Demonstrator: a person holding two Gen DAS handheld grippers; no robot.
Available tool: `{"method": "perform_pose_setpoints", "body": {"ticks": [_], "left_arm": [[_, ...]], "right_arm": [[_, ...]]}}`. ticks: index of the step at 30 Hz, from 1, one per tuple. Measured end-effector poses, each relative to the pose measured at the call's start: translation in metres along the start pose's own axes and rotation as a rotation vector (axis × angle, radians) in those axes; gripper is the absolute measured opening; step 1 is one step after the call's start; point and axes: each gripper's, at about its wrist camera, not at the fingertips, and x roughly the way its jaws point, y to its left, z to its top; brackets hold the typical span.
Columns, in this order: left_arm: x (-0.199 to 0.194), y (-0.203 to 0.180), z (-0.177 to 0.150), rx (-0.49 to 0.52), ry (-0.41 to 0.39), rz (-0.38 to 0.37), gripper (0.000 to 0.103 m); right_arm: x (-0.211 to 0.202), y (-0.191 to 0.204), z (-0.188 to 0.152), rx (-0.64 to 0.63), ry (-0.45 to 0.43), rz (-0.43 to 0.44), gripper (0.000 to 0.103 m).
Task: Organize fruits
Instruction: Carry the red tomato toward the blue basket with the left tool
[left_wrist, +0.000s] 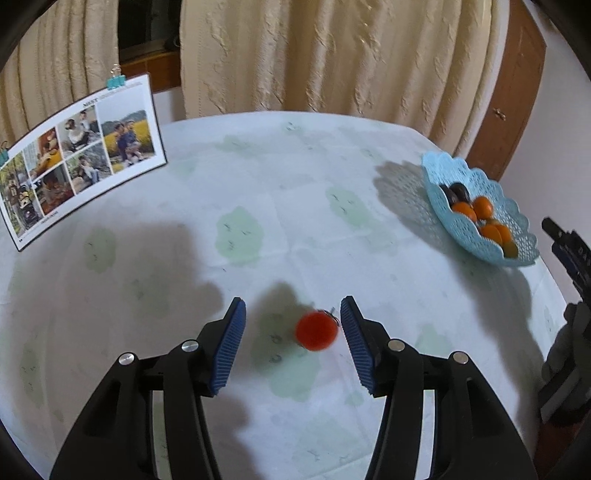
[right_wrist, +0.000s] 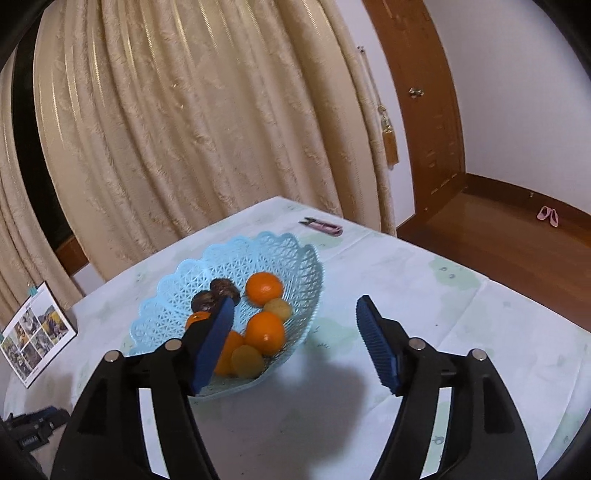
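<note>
A small red tomato (left_wrist: 316, 330) lies on the tablecloth between the fingertips of my open left gripper (left_wrist: 292, 314), closer to the right finger; I cannot tell whether it touches. A light blue lattice basket (left_wrist: 436, 177) stands at the right of the table; in the right wrist view its rim (right_wrist: 295, 251) holds oranges (right_wrist: 264, 288), yellow fruits (right_wrist: 246, 362) and dark fruits (right_wrist: 223, 287). My right gripper (right_wrist: 295, 308) is open and empty, above the basket's near right side. Its left finger hides part of the fruit.
A photo calendar (left_wrist: 81, 155) with clips stands at the table's left. A small pink cutter (right_wrist: 323, 226) lies behind the basket near the far edge. Curtains hang behind the table (left_wrist: 258, 166). The right-hand device (left_wrist: 570, 258) shows at the left view's right edge.
</note>
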Motion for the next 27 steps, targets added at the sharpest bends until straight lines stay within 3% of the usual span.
{"method": "perform_pose_setpoints", "body": {"ticks": [9, 15, 27], "left_arm": [[0.021, -0.014, -0.010, 0.032, 0.058, 0.006, 0.053], [0.029, -0.020, -0.010, 0.042, 0.073, 0.026, 0.029], [0.014, -0.069, 0.019, 0.119, 0.018, 0.000, 0.028]], "right_arm": [[-0.003, -0.005, -0.001, 0.037, -0.014, 0.018, 0.074], [-0.006, -0.004, -0.001, 0.034, -0.019, 0.035, 0.074], [-0.011, -0.018, 0.001, 0.108, -0.027, 0.025, 0.074]]}}
